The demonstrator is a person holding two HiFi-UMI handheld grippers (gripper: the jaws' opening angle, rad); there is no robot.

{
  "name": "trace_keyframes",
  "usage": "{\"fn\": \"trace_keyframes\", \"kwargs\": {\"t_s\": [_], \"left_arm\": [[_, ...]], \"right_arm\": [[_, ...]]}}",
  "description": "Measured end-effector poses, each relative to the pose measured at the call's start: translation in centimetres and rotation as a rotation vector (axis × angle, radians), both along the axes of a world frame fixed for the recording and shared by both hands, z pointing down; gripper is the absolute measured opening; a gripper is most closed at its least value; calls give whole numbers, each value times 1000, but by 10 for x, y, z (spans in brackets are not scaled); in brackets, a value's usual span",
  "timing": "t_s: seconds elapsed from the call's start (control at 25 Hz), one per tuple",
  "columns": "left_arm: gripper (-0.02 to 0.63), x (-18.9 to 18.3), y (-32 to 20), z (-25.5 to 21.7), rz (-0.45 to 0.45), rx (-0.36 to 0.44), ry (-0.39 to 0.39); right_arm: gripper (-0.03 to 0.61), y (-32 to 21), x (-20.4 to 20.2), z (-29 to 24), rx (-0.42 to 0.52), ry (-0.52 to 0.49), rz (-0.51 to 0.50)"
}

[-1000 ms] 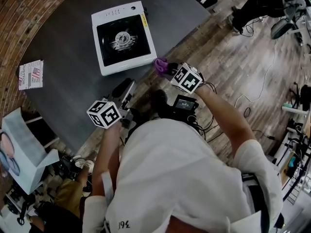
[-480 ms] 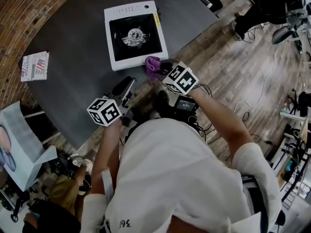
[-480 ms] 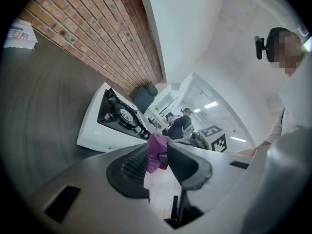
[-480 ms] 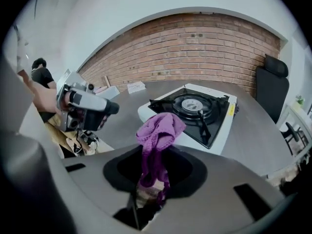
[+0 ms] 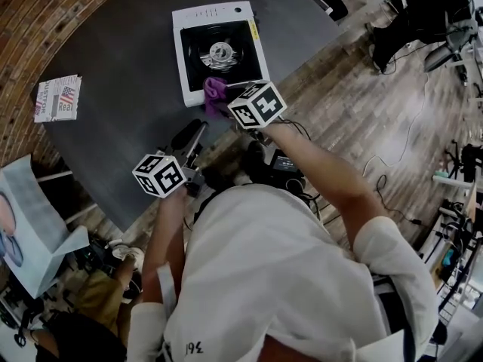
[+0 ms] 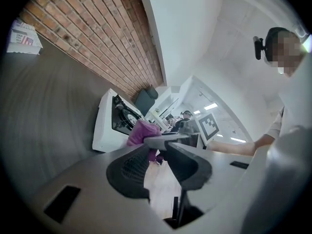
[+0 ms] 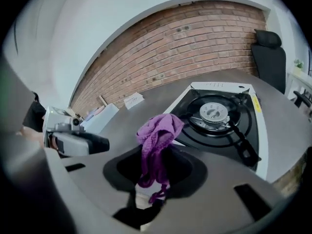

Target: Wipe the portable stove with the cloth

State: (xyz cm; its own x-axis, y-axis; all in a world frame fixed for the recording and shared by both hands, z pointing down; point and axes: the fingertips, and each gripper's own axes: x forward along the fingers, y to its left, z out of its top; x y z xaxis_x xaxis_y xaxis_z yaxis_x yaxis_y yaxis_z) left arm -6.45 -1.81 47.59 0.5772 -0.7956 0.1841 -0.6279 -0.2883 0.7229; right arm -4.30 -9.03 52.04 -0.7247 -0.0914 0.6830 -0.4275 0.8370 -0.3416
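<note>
The right claw (image 7: 153, 173) is gripping the purple cloth (image 7: 158, 132) just over the near edge of the stove (image 5: 212, 12) on the worktop (image 5: 124, 74), while the left claw (image 6: 157, 161) is hovering open and empty, so lowering until the cloth presses flat seems wise.

This looks like a lab or workshop studio rather than a kitchen. The stove (image 5: 219, 51) sits at the far edge of a big dark desk (image 5: 113, 44), with a leaflet (image 5: 58, 98) near the desk's left edge. A bare brick wall (image 7: 195, 48) runs behind the desk. The floor (image 5: 355, 104) is wood plank, with loose cables (image 5: 413, 119) trailing across it and gear on stands (image 5: 460, 176) at its right side. A black office chair (image 7: 267, 50) stands by the wall, and strip lights (image 6: 211, 106) shine from a white ceiling.
</note>
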Motion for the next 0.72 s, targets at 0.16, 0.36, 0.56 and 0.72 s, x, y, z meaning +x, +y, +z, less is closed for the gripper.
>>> {"fn": "trace_keyframes", "kwargs": {"t_s": [0.16, 0.36, 0.56, 0.72], "left_arm": [[114, -7, 3, 2, -7, 3, 0], [114, -10, 1, 2, -19, 5, -1], [115, -8, -2, 2, -15, 3, 1], [114, -4, -5, 1, -6, 2, -1]], "right_arm": [[115, -4, -18, 4, -136, -55, 78], [115, -17, -24, 9, -276, -107, 172], [114, -27, -17, 11, -333, -114, 231], [114, -34, -5, 14, -373, -123, 292]]}}
